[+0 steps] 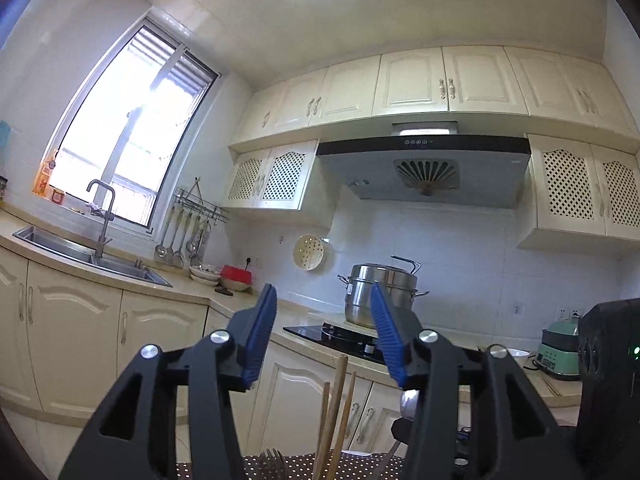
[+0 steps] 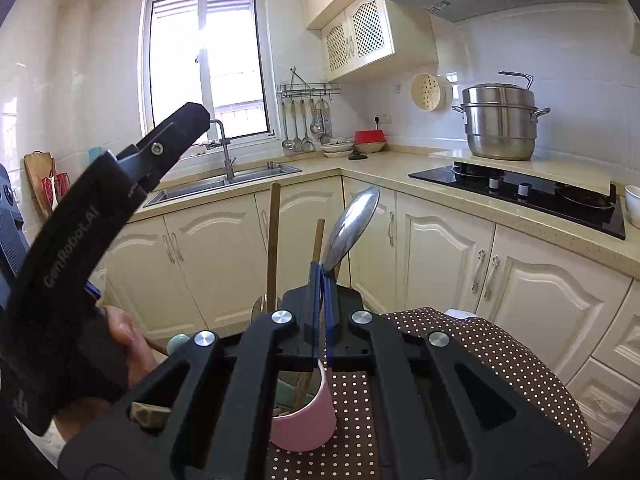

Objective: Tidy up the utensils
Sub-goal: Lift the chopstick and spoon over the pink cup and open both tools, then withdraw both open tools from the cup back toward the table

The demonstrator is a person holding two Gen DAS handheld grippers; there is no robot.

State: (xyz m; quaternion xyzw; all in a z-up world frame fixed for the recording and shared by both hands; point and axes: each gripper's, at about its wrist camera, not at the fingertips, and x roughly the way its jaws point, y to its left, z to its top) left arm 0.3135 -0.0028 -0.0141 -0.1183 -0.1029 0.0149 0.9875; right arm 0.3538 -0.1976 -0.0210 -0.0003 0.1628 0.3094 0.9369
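Observation:
My left gripper (image 1: 324,320) stands open with nothing between its blue pads (image 1: 262,332). Below it rise the tops of wooden chopsticks (image 1: 334,412), a fork (image 1: 274,460) and a spoon bowl (image 1: 410,402). In the right wrist view my right gripper (image 2: 322,280) is shut on the neck of a metal spoon (image 2: 352,224), whose bowl points up. Under it a pink cup (image 2: 308,416) holds wooden chopsticks (image 2: 274,240) and other utensils on a brown dotted cloth (image 2: 480,360). The left gripper (image 2: 194,116) and a person's hand (image 2: 124,336) are on the left.
An L-shaped counter runs behind, with a steel sink (image 2: 224,188), a black hob (image 2: 520,192) and a steel steamer pot (image 2: 500,120). Ladles hang on a wall rack (image 2: 308,120). Stacked bowls (image 2: 338,148) stand in the corner. A green appliance (image 1: 558,350) sits far right.

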